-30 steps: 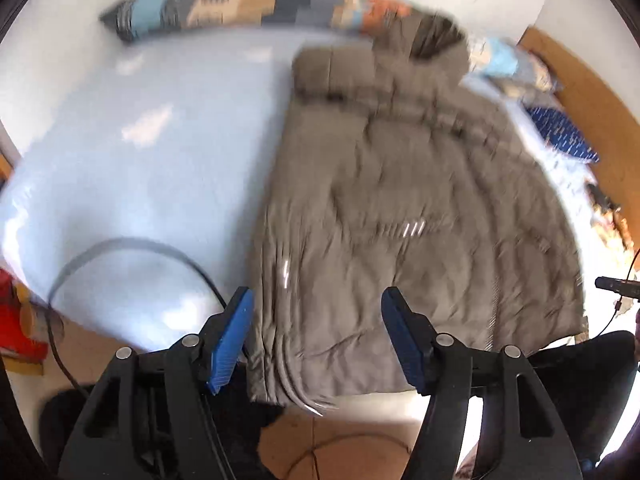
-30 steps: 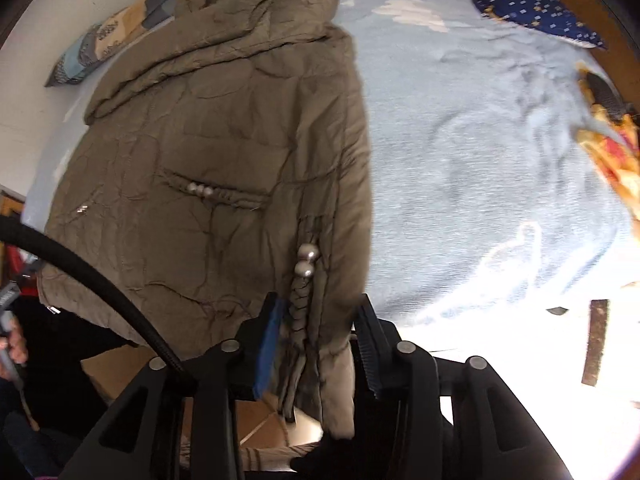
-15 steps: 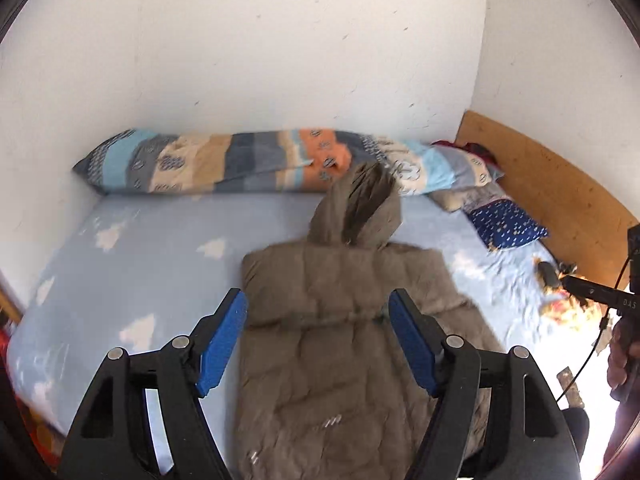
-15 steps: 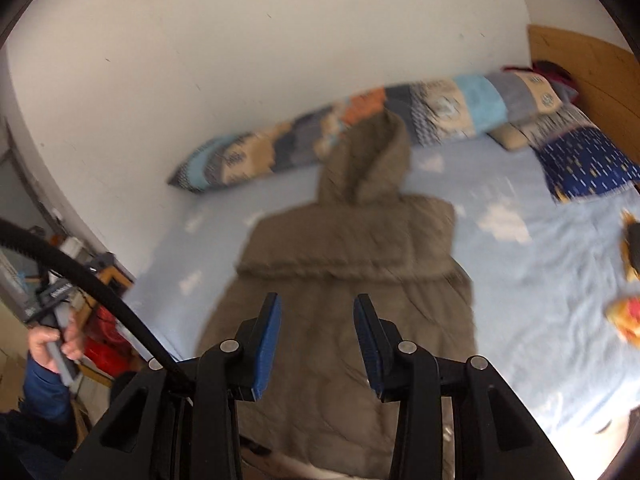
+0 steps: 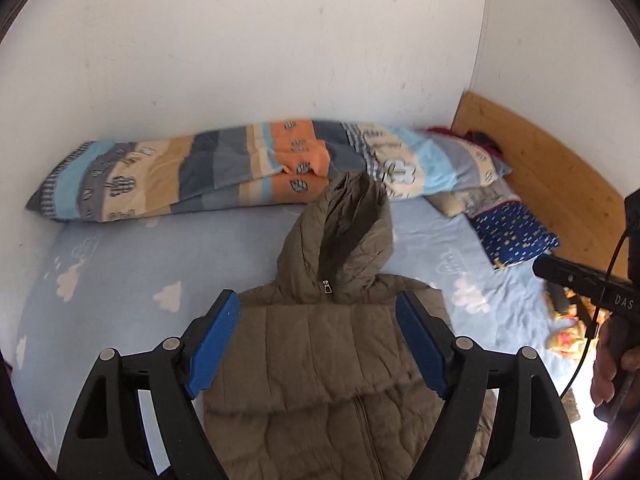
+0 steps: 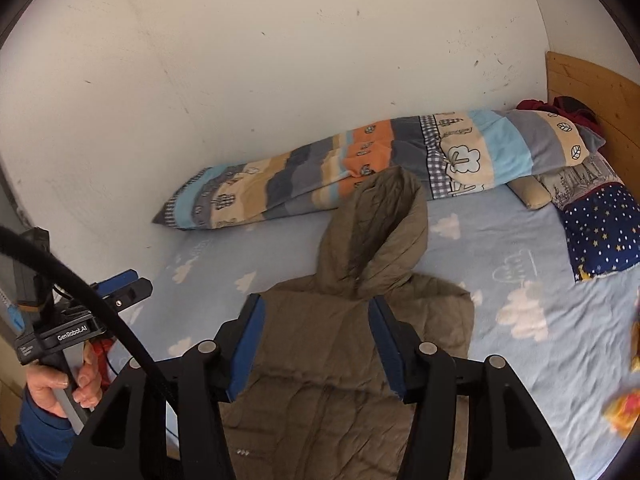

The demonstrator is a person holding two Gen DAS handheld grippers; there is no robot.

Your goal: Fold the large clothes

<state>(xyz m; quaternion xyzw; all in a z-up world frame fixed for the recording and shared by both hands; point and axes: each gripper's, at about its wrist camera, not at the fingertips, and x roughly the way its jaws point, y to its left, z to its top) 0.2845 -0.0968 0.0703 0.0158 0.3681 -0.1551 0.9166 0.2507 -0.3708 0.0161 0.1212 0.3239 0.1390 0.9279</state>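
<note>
A brown quilted hooded jacket (image 5: 320, 360) lies flat on the bed with its sleeves folded in and its hood (image 5: 344, 240) pointing to the far wall. It also shows in the right wrist view (image 6: 320, 360). My left gripper (image 5: 320, 344) is open and empty, held above the jacket's shoulders. My right gripper (image 6: 318, 344) is open and empty, held above the jacket below the hood. The left gripper also shows at the left edge of the right wrist view (image 6: 120, 288).
The bed has a light blue cloud-print sheet (image 5: 140, 272). A striped rolled quilt (image 5: 224, 176) lies along the far wall. A navy starred pillow (image 6: 604, 228) and a wooden headboard (image 5: 552, 184) are at the right. Orange items (image 6: 624, 412) lie near the right edge.
Both grippers have pulled up and back from the jacket's lower hem. The right gripper has let go of the hem and opened wider. The jacket lies on the bed.
</note>
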